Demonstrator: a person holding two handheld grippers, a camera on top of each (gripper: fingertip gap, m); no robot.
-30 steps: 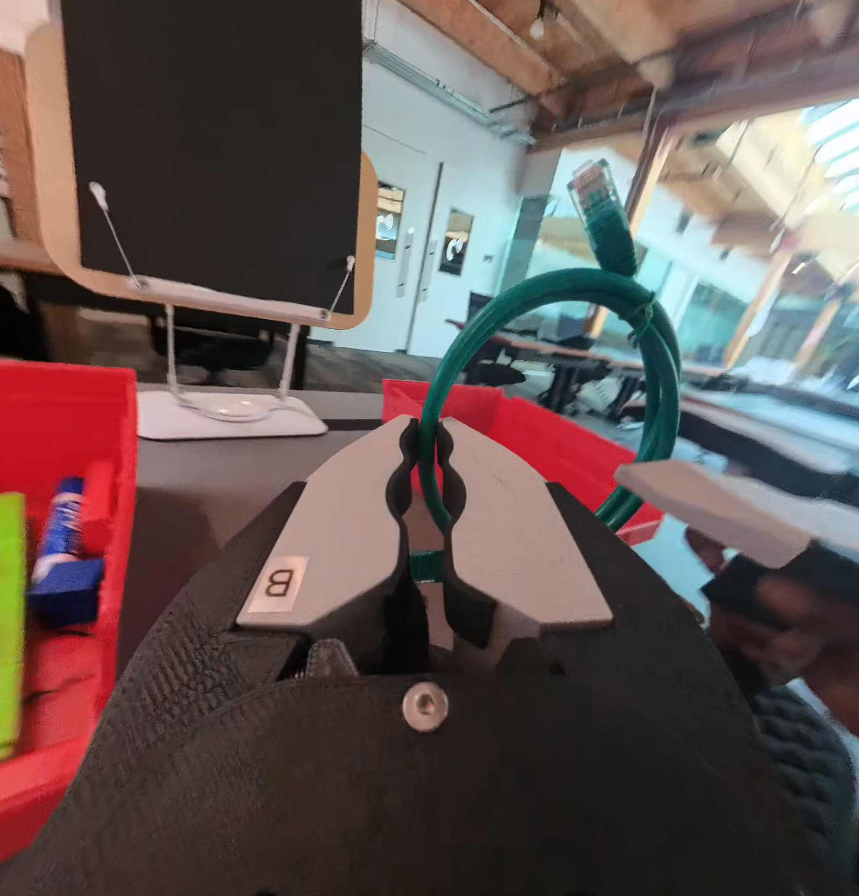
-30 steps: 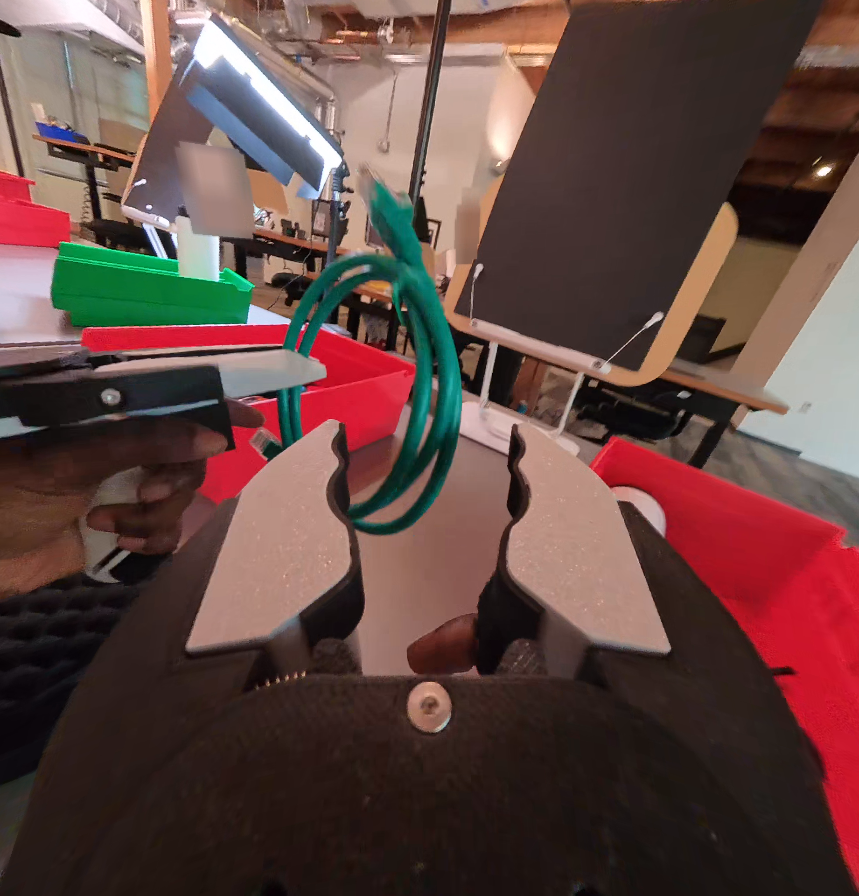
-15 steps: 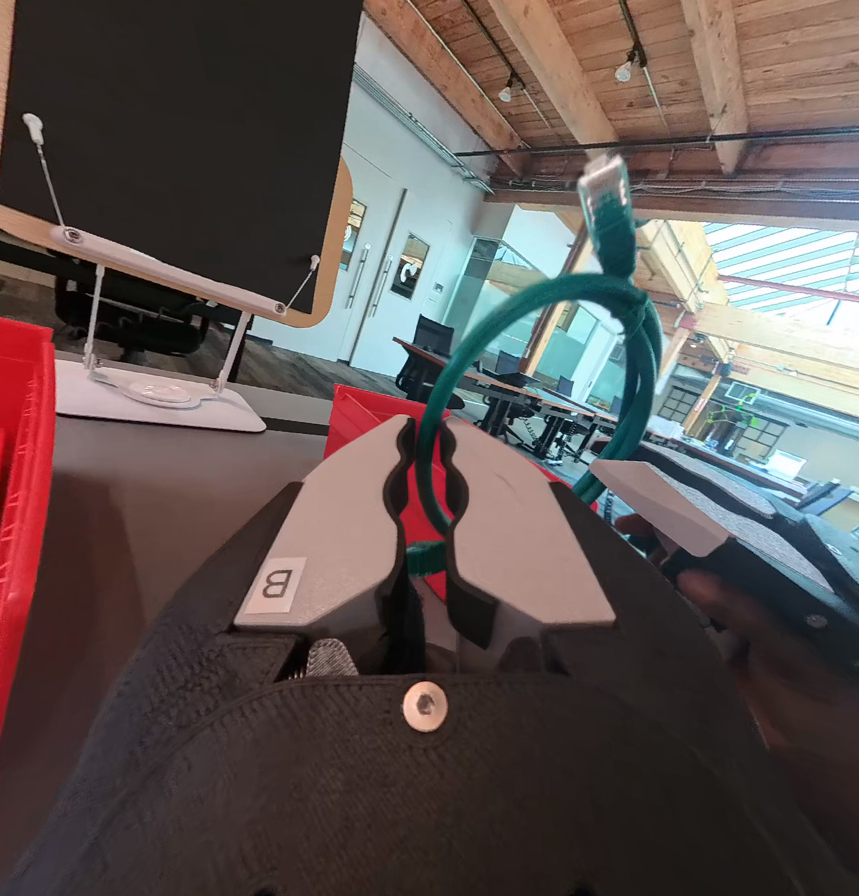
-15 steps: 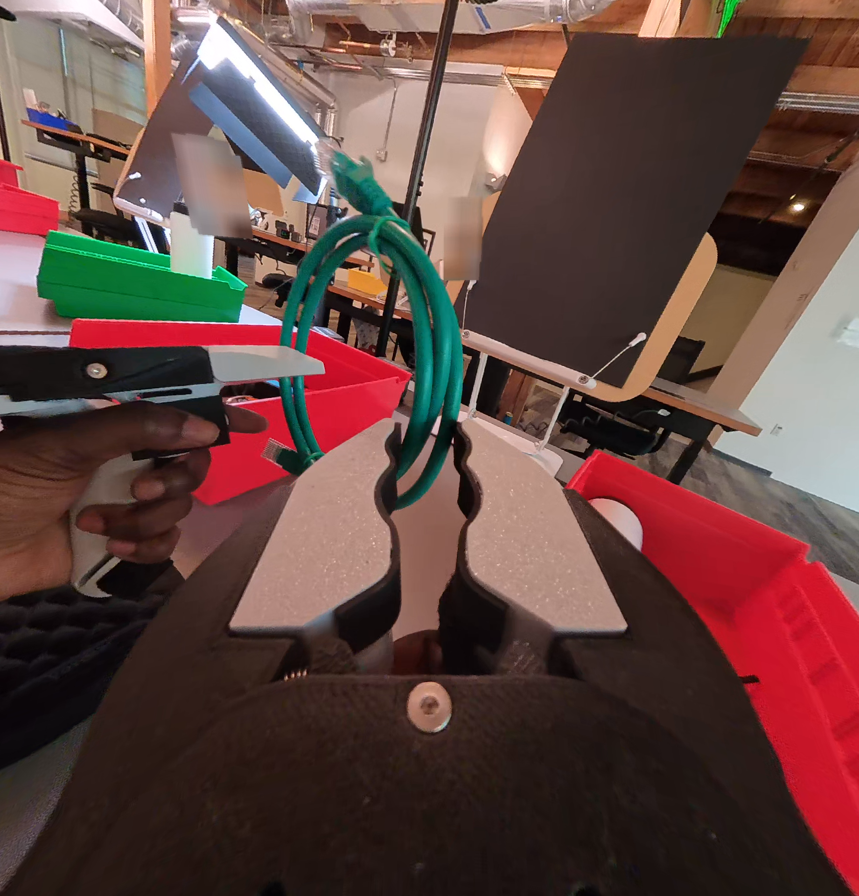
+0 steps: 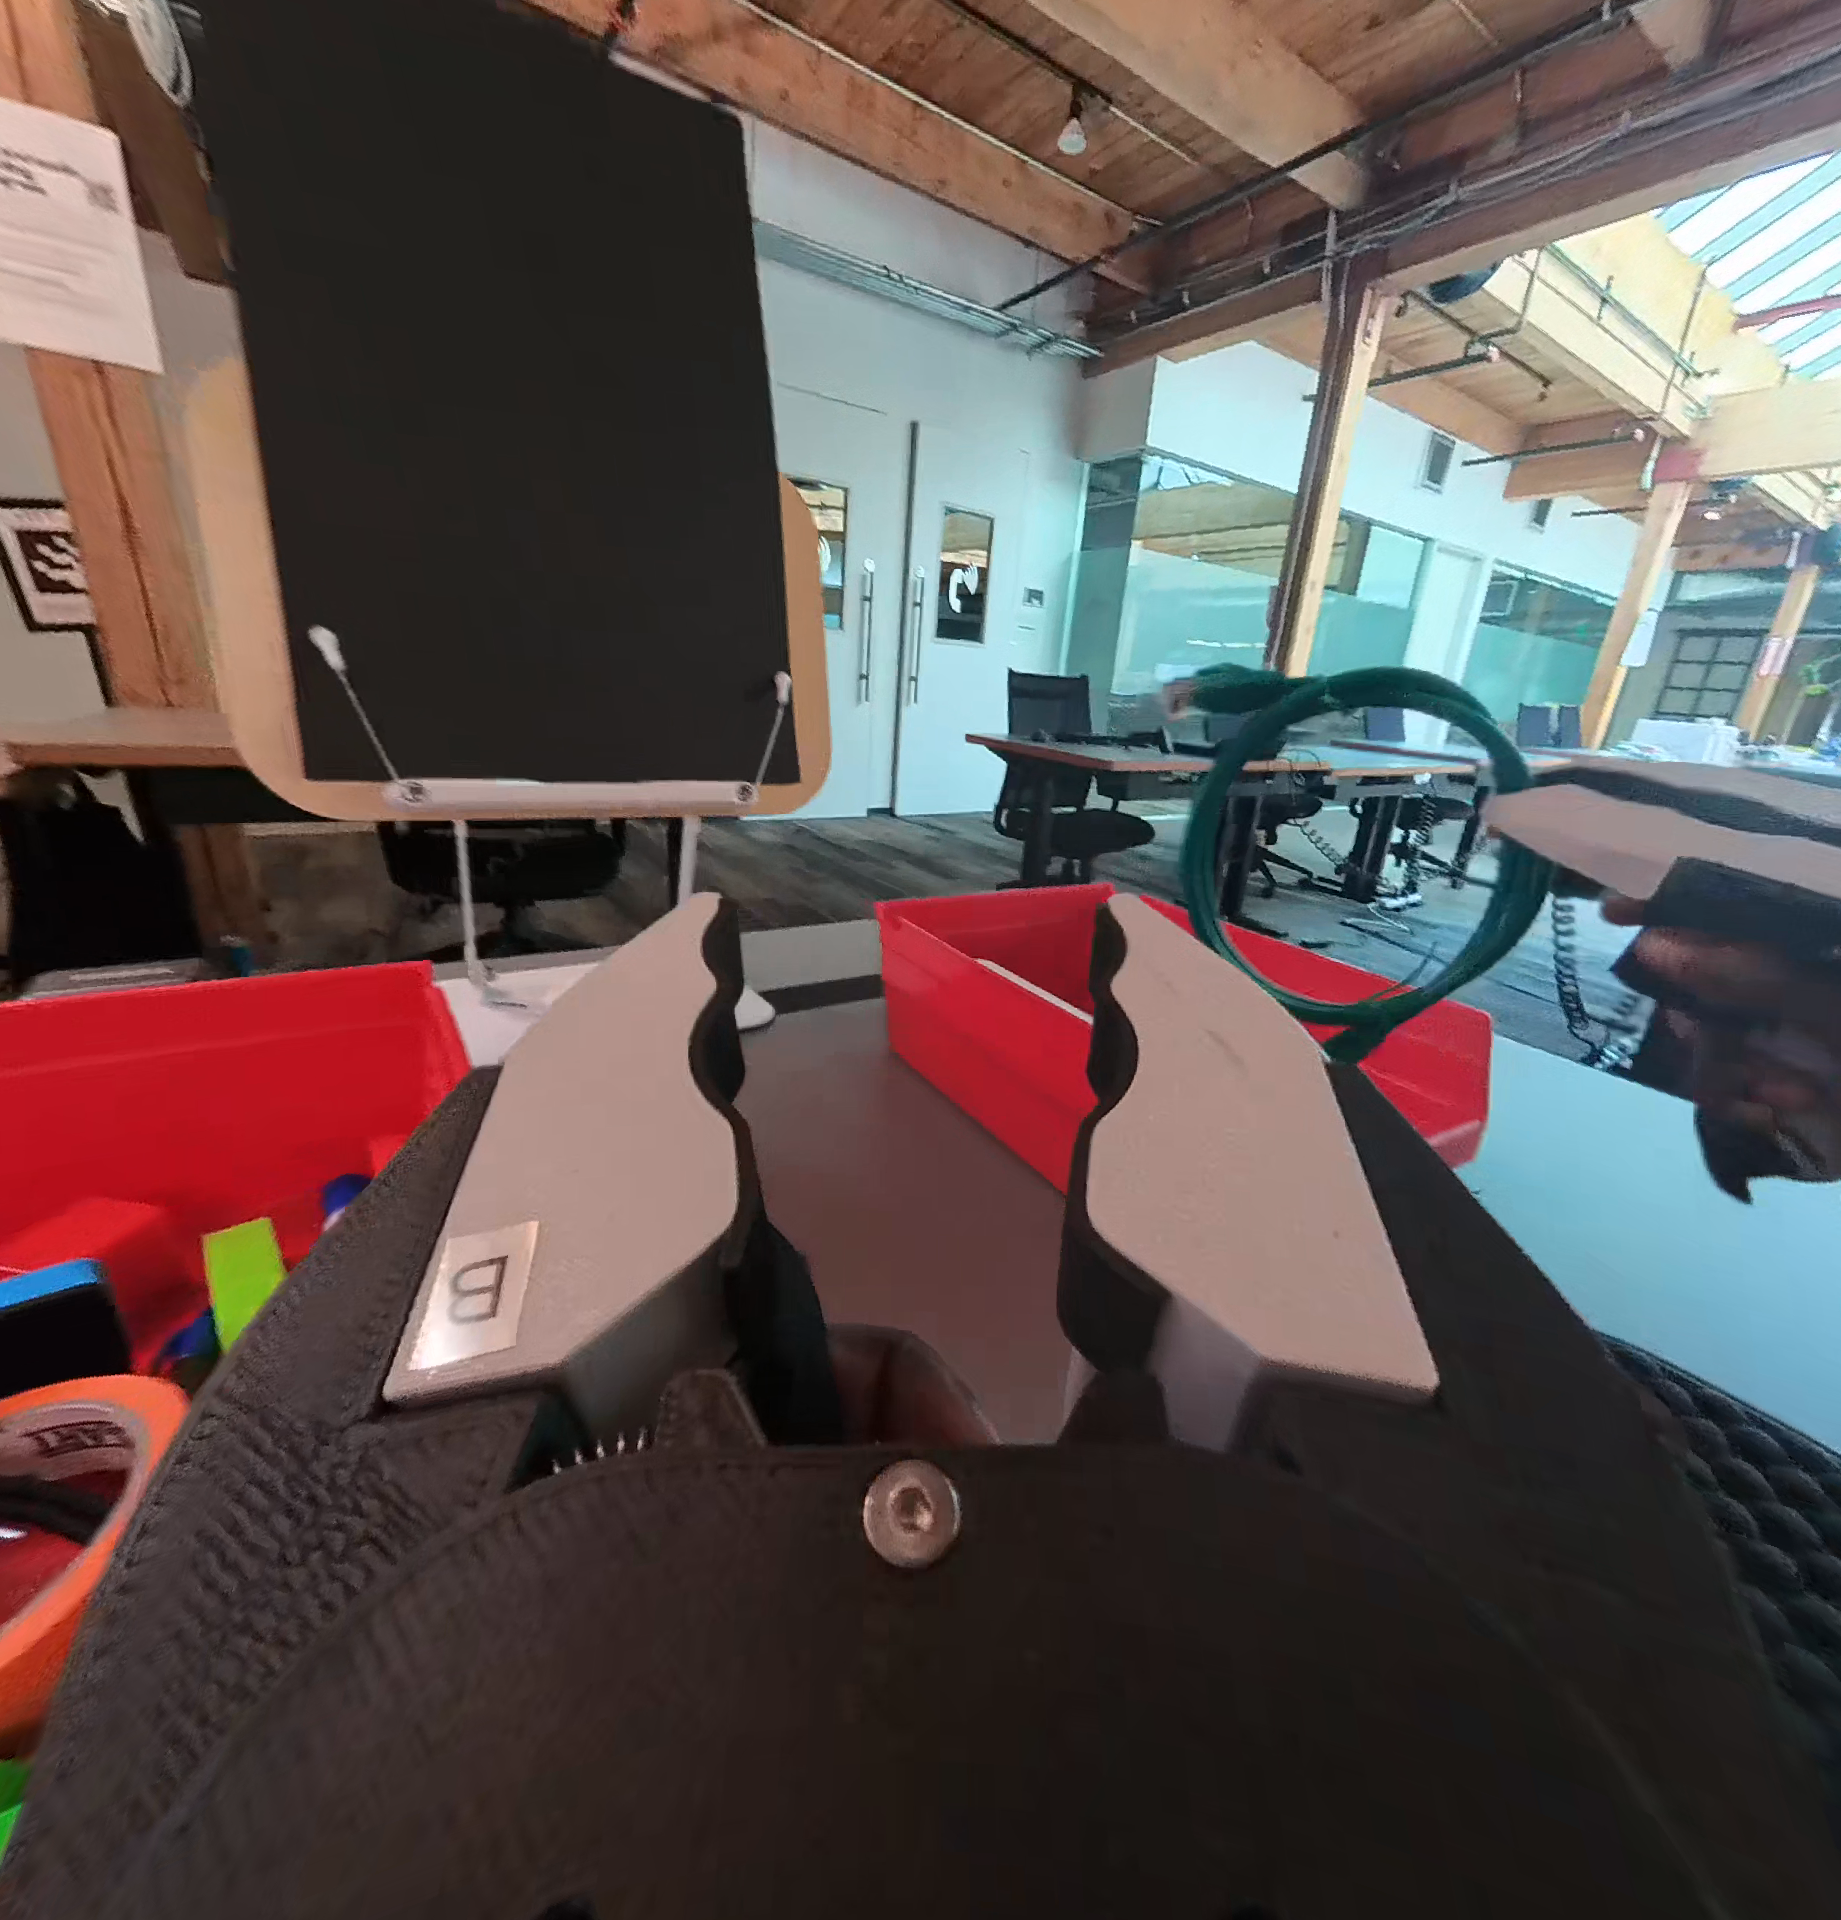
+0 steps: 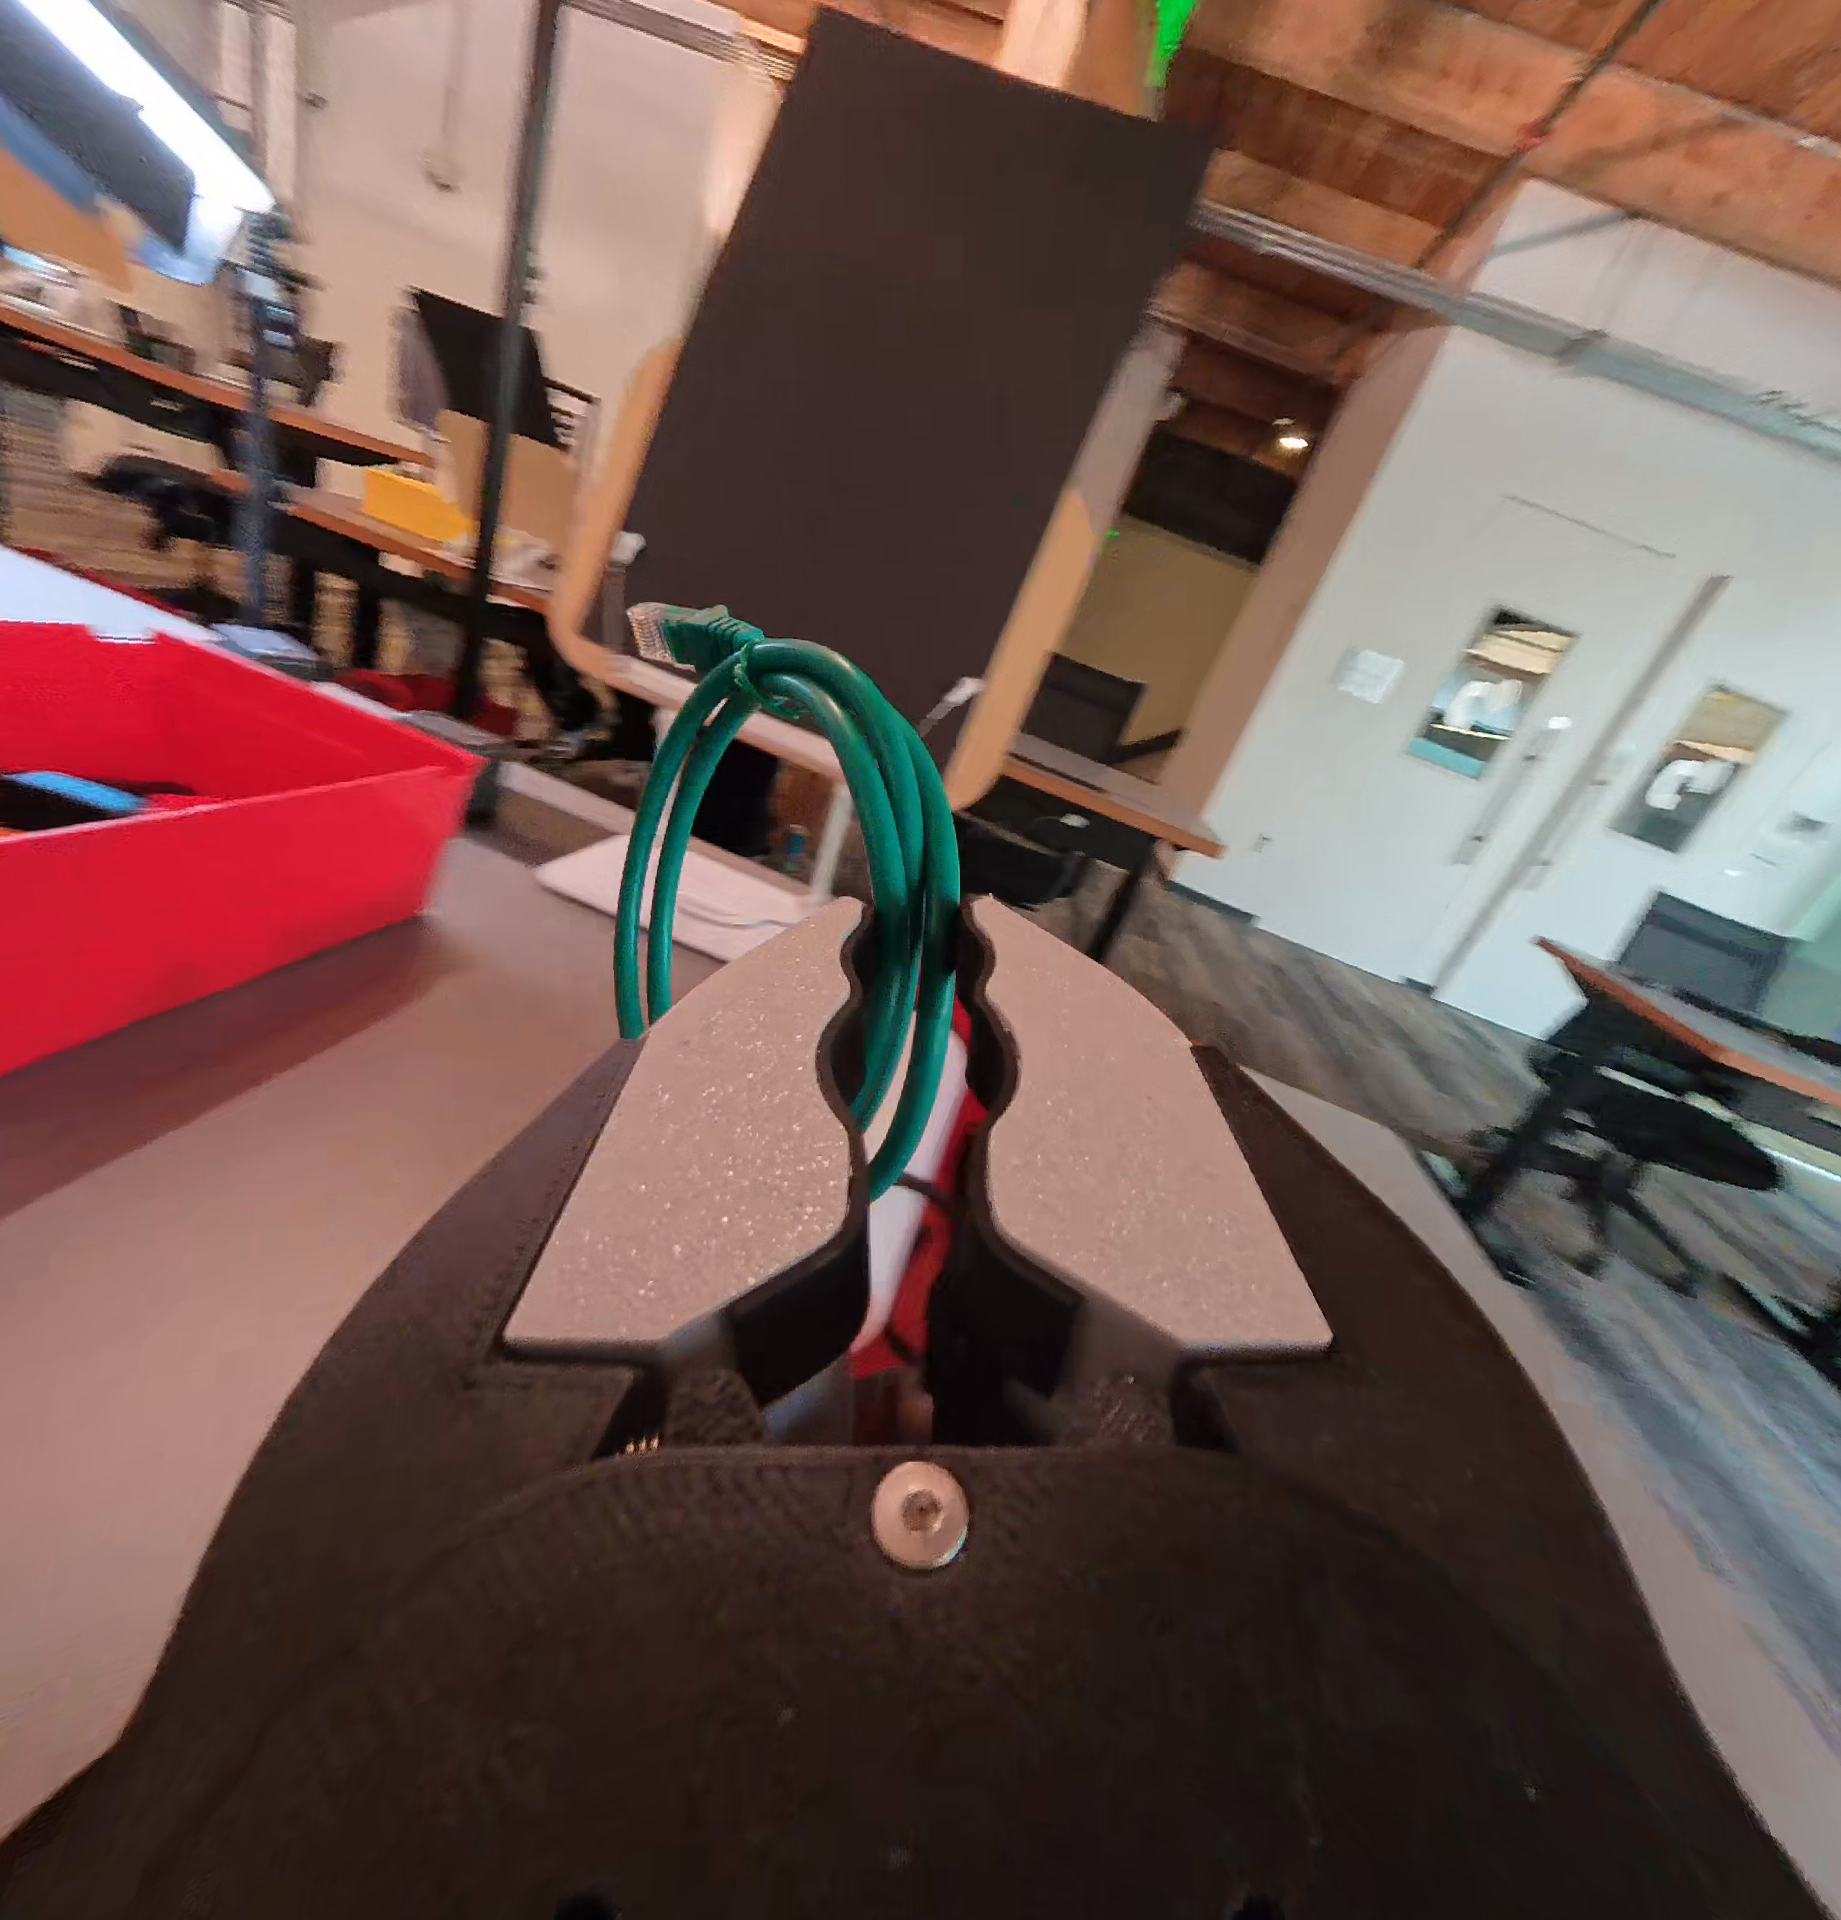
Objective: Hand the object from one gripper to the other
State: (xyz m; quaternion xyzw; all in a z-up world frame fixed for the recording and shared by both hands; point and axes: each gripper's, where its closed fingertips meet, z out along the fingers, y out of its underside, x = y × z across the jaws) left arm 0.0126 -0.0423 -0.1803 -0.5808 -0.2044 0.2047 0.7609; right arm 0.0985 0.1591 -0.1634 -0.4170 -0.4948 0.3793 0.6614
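So the handoff is done: half a second back the left gripper (image 5: pixel 911 1023) was still pinched on the coiled green ethernet cable (image 6: pixel 874 883) with the right one closing in, and now the left's jaws stand wide apart with nothing between them, just the dark tabletop (image 5: pixel 895 1164) showing through the gap. The right gripper (image 6: pixel 916 997) has the coil clamped between its fingers, jaws nearly together with the strands squeezed in the wavy notch.

The left wrist view shows stuff the other doesn't: the right gripper (image 5: pixel 1581 842) seen from the side, off to the right of the left gripper, with the person's hand (image 5: pixel 1768 1039) under it, and the cable (image 5: pixel 1363 852) hanging as a full open ring just above the far edge of the narrow red bin (image 5: pixel 999 1008). It also catches the roll of orange tape (image 5: pixel 54 1507) and bits in the red bin (image 5: pixel 199 1049) to the left of the left gripper. The right wrist view sees the coil almost edge-on instead, and the left gripper isn't in it at all.

The coil stands upright out of the right gripper's jaws, its long axis running up and away from the fingertips. The clear plug (image 6: pixel 658 631) sits at the top of the loop and points left, level-ish, toward the big red bin (image 6: pixel 168 831). The black board on a stand (image 6: pixel 895 416) is behind it.
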